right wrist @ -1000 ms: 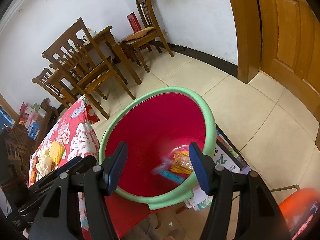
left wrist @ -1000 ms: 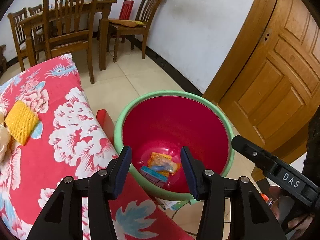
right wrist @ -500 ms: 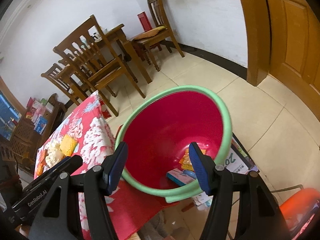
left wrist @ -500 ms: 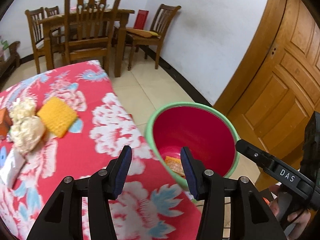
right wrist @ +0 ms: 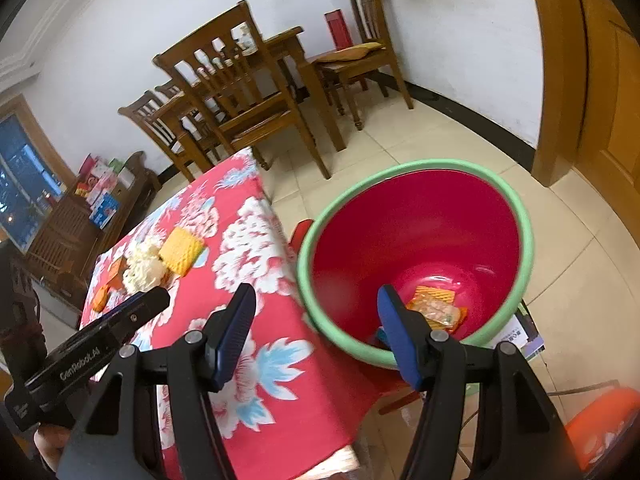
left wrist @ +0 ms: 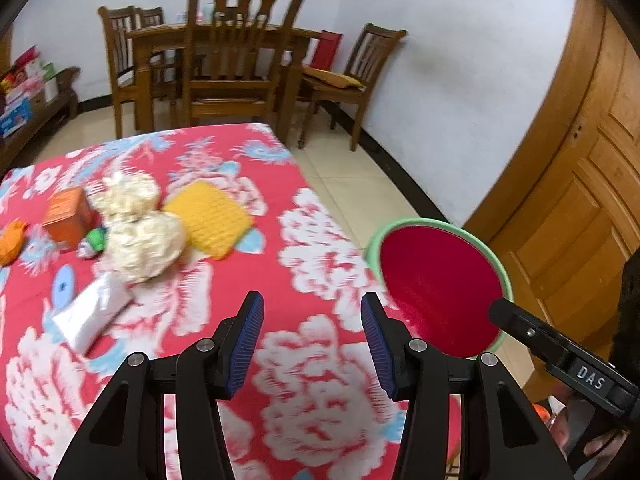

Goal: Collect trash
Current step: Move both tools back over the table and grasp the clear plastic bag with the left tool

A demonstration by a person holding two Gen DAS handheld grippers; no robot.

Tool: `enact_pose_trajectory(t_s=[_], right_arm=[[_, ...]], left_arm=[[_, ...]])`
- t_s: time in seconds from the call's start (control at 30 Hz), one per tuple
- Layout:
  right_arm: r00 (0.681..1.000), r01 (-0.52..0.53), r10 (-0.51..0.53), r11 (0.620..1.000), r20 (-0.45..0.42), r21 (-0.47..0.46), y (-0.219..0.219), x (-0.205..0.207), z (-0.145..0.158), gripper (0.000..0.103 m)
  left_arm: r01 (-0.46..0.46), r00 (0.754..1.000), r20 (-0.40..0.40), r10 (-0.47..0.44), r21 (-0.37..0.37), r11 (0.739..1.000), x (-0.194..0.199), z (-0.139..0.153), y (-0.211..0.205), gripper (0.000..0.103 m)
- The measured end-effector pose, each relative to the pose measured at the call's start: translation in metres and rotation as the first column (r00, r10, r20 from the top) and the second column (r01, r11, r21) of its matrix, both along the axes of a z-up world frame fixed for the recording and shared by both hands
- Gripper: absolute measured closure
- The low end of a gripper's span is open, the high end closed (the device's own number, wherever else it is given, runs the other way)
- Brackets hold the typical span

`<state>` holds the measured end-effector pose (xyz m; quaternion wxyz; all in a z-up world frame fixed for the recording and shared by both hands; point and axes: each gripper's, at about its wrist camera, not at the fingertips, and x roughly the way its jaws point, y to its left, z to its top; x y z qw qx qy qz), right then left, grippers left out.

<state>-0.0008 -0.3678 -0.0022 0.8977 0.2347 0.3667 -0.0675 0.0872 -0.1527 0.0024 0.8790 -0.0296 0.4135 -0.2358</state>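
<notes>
Left gripper [left wrist: 312, 340] has swung off the bin [left wrist: 440, 292] and back over the table [left wrist: 320, 380] compared with 1 second ago, when it was pointing straight down into the bin; its jaws are spread wide with nothing between them. Right gripper [right wrist: 316, 336] is also gaping and empty, hanging over the gap between table edge and bin [right wrist: 416, 256]. Some wrappers [right wrist: 436, 308] are already lying in the bottom of the bin (so that drop looks done). Still on the table, well ahead of the left gripper: 2 paper wads [left wrist: 136, 232], a yellow pad [left wrist: 208, 220], an orange box [left wrist: 66, 216], a white packet [left wrist: 92, 316] and an orange scrap [left wrist: 12, 240]. My guess is another pickup comes next, probably the white packet since it's nearest.
</notes>
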Motion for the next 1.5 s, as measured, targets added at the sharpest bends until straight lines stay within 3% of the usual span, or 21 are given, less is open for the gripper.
enact_pose_trajectory(t_s=[0.3,0.83,1.03,1.5], right_arm=[[0.998,-0.061,0.060,0.998,-0.014,-0.008,0.029,0.010,-0.003,0.038],[0.995,-0.094,0.093,0.995,-0.043,-0.019,0.057,0.019,-0.006,0.038],[0.994,-0.099,0.098,0.995,-0.056,-0.025,0.064,0.022,-0.006,0.038],[0.990,-0.126,0.123,0.991,-0.065,-0.040,0.077,0.026,-0.005,0.038]], left_arm=[[-0.083,0.997,-0.005,0.083,0.024,0.996,0.007,-0.007,0.045,0.051],[-0.183,0.983,0.012,0.183,0.143,0.973,0.040,-0.024,0.110,0.051],[-0.198,0.980,0.010,0.200,0.190,0.962,0.051,-0.038,0.119,0.051],[-0.182,0.981,-0.036,0.191,0.175,0.968,0.062,-0.058,0.120,0.051]])
